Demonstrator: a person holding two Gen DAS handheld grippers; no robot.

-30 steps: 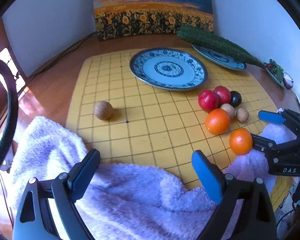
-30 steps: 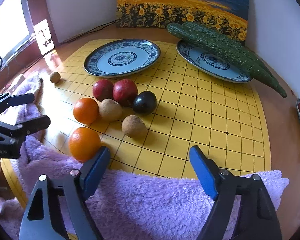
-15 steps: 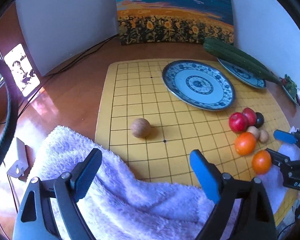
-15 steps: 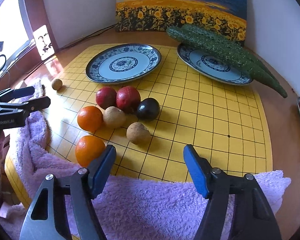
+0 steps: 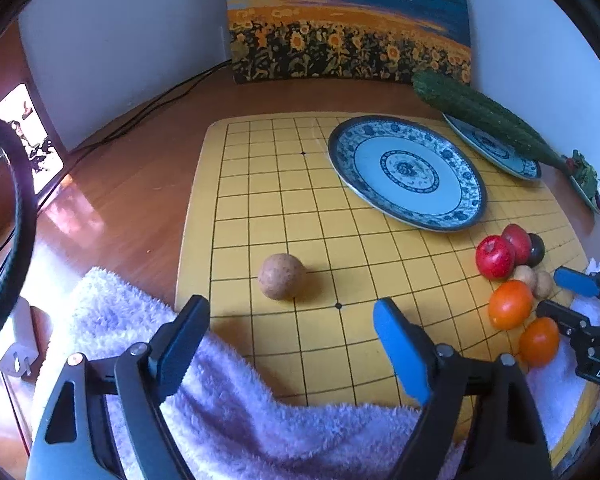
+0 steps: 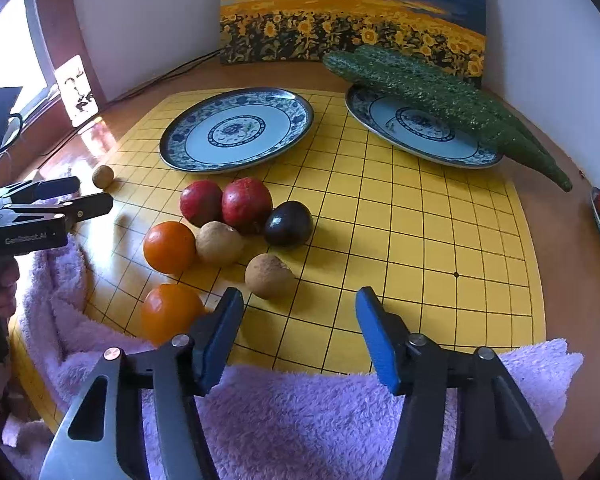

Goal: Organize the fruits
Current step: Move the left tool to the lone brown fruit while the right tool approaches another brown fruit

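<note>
Blue-padded left hand-held gripper angled downward

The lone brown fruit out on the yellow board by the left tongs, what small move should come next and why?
Probably ease the left tongs forward and down so the jaws straddle the lone brown fruit. It sits apart from the fruit cluster, just ahead of the gap between the jaws, which have just been closing with nothing between them. The near plate is bare and would take it.
</note>
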